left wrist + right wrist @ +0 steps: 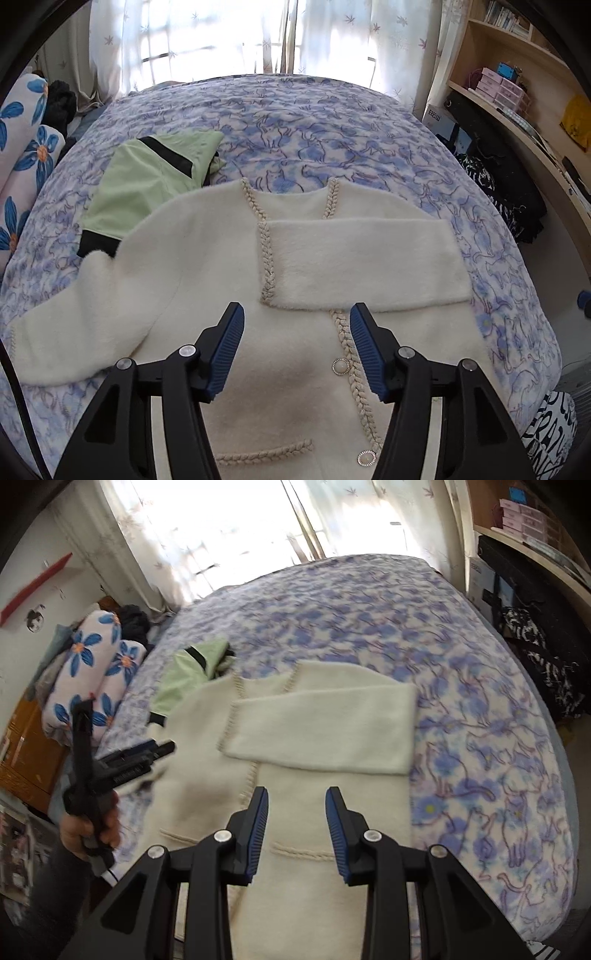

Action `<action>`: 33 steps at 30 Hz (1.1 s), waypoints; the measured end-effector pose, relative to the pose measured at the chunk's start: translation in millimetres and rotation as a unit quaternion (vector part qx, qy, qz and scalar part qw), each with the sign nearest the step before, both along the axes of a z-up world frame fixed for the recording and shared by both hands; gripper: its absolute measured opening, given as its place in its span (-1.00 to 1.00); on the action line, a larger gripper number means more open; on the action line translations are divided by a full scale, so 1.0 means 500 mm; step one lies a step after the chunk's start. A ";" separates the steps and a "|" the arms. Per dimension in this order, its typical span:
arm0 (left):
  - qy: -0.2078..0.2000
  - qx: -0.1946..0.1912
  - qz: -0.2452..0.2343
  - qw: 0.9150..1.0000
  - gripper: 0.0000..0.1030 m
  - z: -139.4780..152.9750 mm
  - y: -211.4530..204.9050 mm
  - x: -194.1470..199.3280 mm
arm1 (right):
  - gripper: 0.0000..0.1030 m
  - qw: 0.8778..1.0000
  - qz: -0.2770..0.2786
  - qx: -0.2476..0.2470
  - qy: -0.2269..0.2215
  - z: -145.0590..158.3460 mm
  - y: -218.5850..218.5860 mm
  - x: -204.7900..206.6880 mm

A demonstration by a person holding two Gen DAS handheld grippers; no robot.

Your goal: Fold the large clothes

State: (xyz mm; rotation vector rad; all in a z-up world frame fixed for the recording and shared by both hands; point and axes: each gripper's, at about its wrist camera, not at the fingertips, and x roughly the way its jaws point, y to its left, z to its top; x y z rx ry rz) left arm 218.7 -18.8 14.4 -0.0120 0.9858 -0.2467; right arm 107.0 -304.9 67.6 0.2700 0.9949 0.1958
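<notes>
Centrally, we list one cream cardigan (303,369), laid face up on the bed (332,122), near edge towards us. One sleeve (365,262) already lies folded across the chest; the other sleeve (74,325) is spread out over the cover on the opposite side. Fabric: plush, thick, soft; we judge it light to middling in weight, limp, and apt to sag when lifted by a single point. Trim: braided edging (267,254) down the front and round the neck, with pearl-like buttons (340,366) (best not pinched, they could slip or mark). Suggested holds: the outspread sleeve at its cuff, or the hem corners, where the pile gives the pads purchase.

Tools: left gripper (297,350), jaws apart, nothing between them, poised above the front placket. Right gripper (297,834), jaws likewise parted and empty, above the lower body near a pocket (303,853).

Adjacent: a pale green garment (147,177), folded, its near edge tucked under the cardigan's shoulder. Beyond: floral pillows (26,147), curtains (184,37), shelving (517,74).
</notes>
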 end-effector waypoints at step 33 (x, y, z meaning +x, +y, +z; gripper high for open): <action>0.094 0.015 0.075 0.993 0.41 -0.360 -0.030 0.369 | -0.05 0.982 -0.145 0.035 0.117 -0.461 -0.290 0.433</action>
